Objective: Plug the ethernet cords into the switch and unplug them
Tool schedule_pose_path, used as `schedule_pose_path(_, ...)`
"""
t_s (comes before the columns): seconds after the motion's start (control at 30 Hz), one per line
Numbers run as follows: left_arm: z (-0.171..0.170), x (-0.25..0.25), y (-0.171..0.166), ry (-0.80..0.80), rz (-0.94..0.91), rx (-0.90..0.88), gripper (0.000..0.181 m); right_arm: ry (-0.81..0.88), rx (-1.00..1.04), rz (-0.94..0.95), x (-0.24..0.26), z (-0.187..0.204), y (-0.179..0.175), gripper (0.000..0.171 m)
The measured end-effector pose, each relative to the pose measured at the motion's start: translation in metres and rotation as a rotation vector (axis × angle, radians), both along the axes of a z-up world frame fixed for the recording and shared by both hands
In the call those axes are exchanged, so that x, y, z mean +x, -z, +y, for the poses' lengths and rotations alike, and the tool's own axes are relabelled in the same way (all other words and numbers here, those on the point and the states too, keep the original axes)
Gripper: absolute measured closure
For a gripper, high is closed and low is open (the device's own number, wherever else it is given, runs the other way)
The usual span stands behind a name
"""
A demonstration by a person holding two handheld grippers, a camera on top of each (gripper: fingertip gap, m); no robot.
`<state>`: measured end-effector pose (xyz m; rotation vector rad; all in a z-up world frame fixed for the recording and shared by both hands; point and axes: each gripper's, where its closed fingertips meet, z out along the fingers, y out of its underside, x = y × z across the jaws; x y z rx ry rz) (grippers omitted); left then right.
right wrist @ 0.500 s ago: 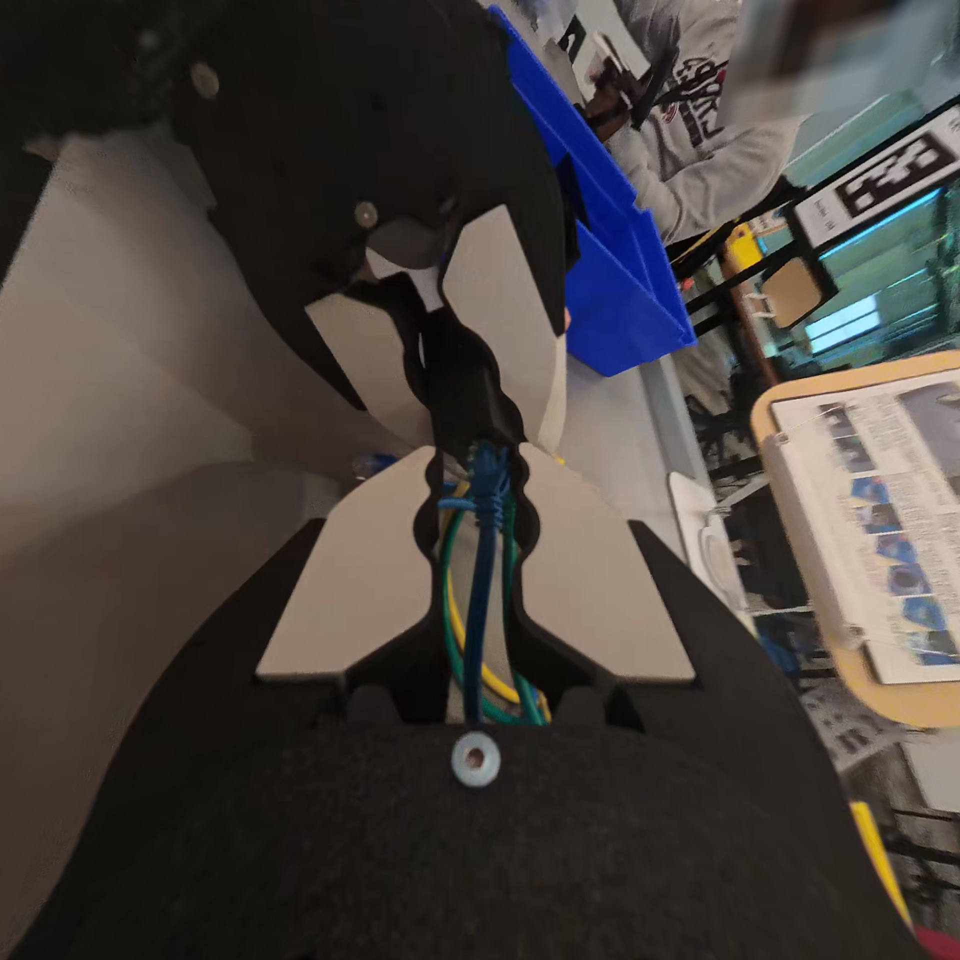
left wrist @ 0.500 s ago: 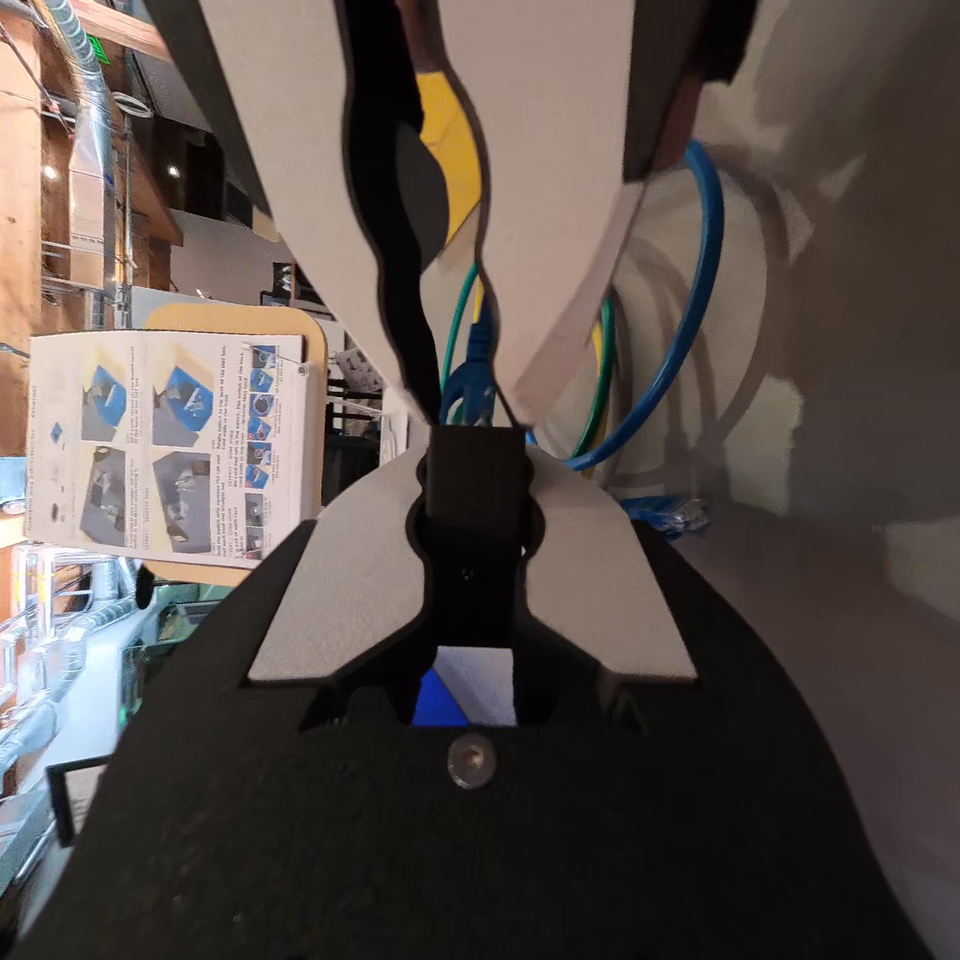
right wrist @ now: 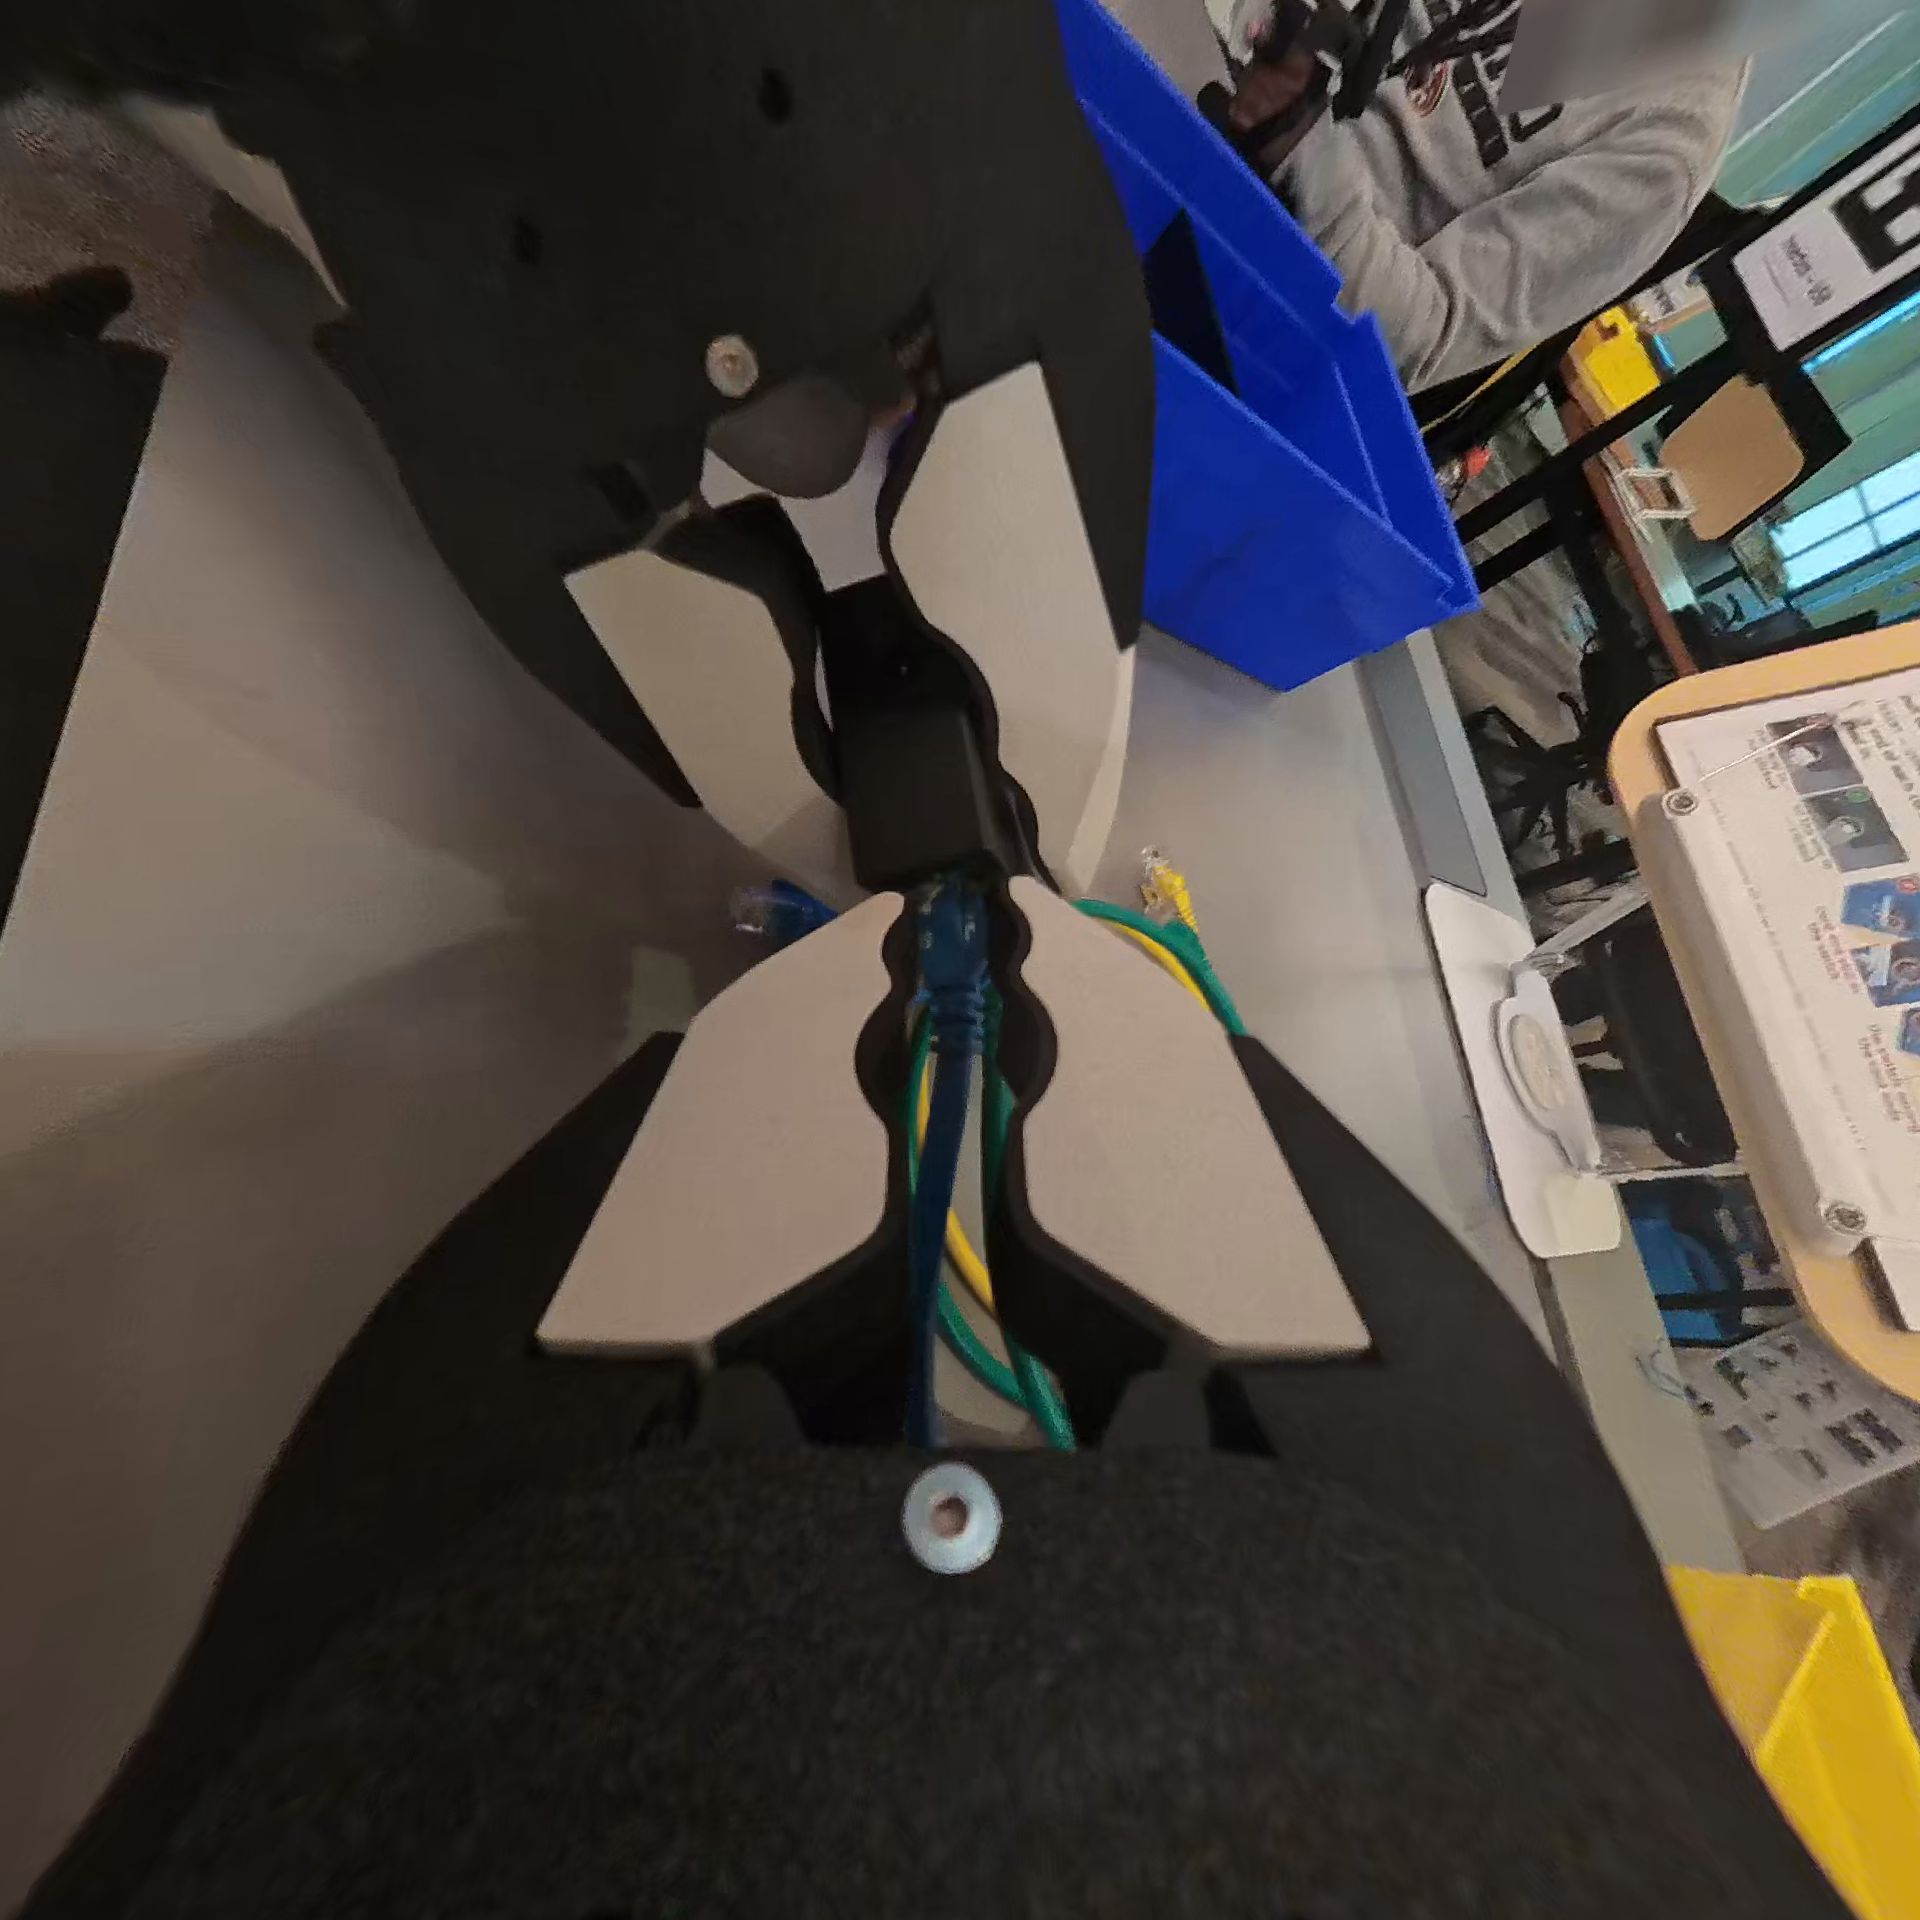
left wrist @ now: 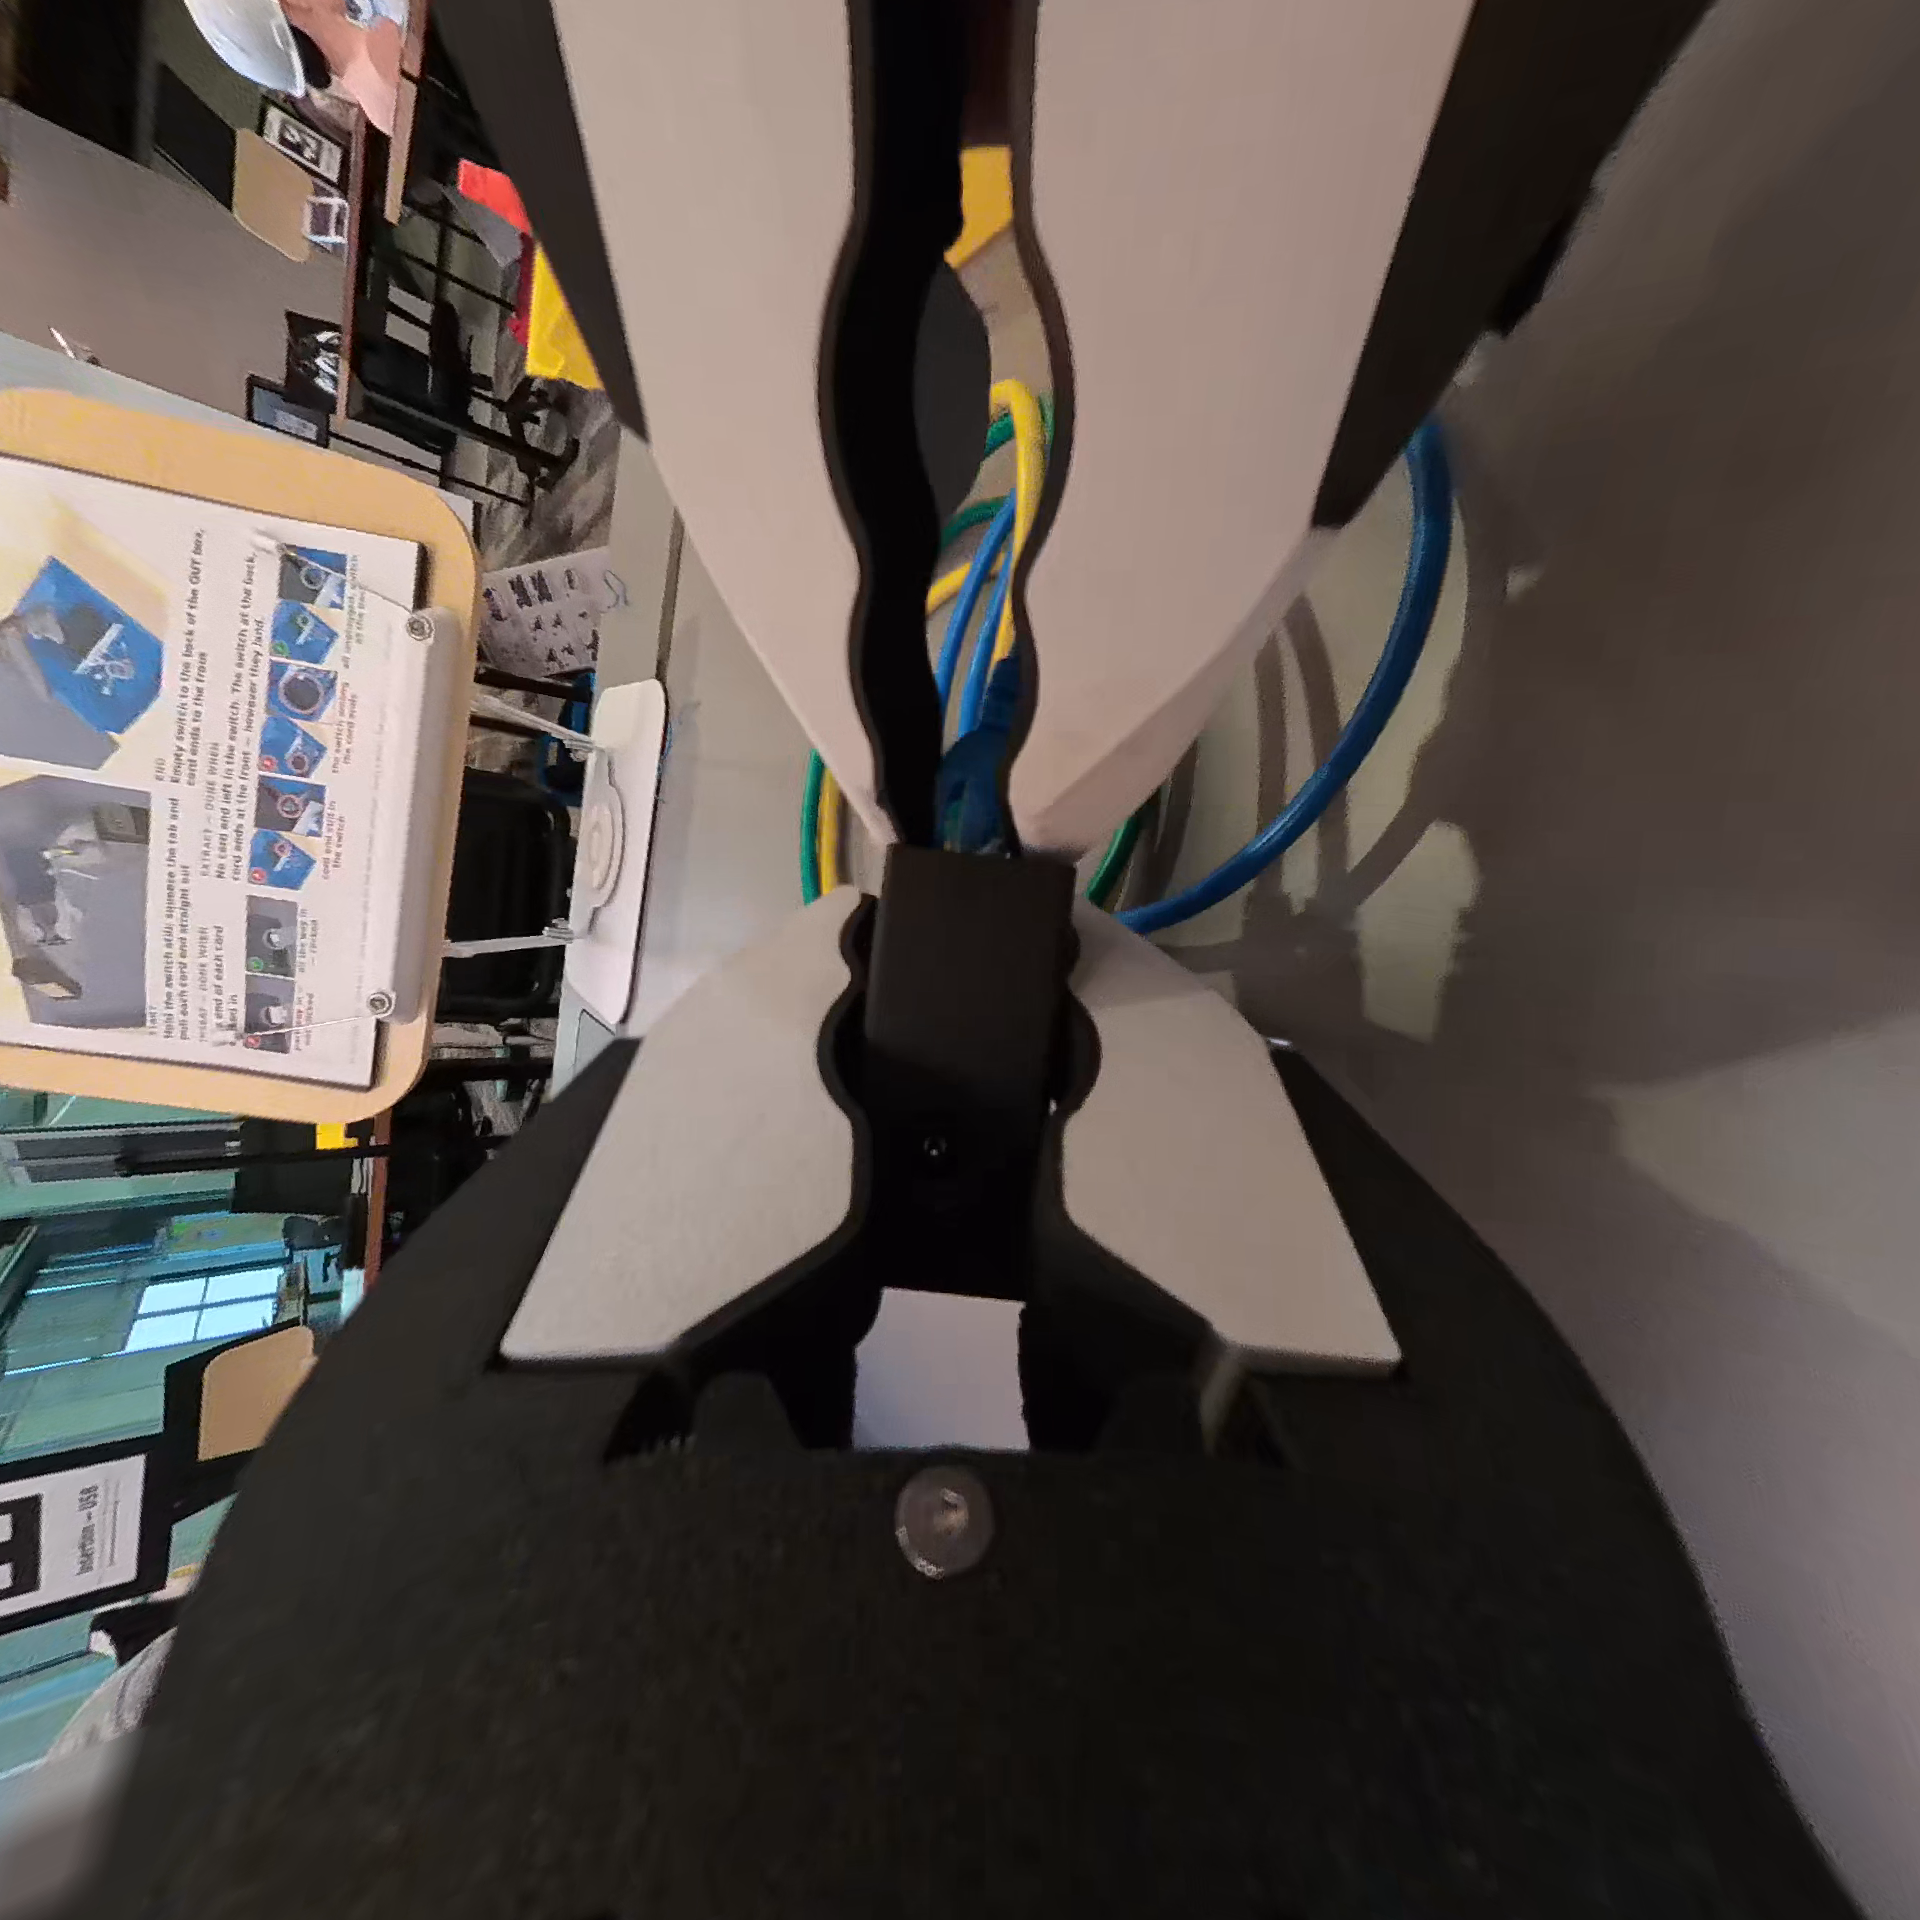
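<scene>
In the left wrist view, the left gripper [left wrist: 971, 935] clamped the black switch [left wrist: 966, 997], with the right gripper [left wrist: 961, 665] opposite around a blue cord [left wrist: 977, 769]. The right wrist view alone showed loose yellow [right wrist: 1169, 896] and green [right wrist: 1195, 961] cord ends on the table [right wrist: 1278, 831] and a blue bin [right wrist: 1278, 499]; there the right gripper [right wrist: 956, 935] was closed on the blue cord's plug at the switch.

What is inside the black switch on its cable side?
The blue cord's plug meets the switch, gripped by the left gripper. The right gripper closes around it. How deep it sits is hidden.

The switch's [left wrist: 971, 997] ports are hidden behind the blue plug [right wrist: 951, 951]; seating perhaps unclear.
</scene>
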<state>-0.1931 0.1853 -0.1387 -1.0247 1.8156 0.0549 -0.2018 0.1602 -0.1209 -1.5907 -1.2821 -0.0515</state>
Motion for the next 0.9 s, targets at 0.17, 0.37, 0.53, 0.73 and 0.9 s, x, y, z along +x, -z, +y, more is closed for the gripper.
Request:
schedule_pose_path(0.17,0.000,0.003,0.007,0.000,0.033,0.022,0.152,0.034,0.056,-0.137,0.004,0.000,0.009,0.159)
schedule_pose_path(0.37,-0.005,0.006,0.009,0.039,0.044,-0.033,0.151,0.035,0.013,-0.120,0.010,-0.002,0.007,0.159)
schedule_pose_path(0.53,0.051,-0.024,-0.006,-0.119,-0.016,-0.063,0.152,0.145,-0.067,-0.140,0.060,-0.002,0.020,0.159)
schedule_pose_path(0.73,0.057,-0.020,-0.031,-0.108,-0.109,-0.018,0.152,0.068,-0.074,-0.033,0.042,-0.003,0.006,0.159)
schedule_pose_path(0.9,0.050,-0.020,-0.038,-0.070,-0.159,-0.005,0.151,0.103,-0.356,-0.068,0.035,-0.001,0.057,0.141)
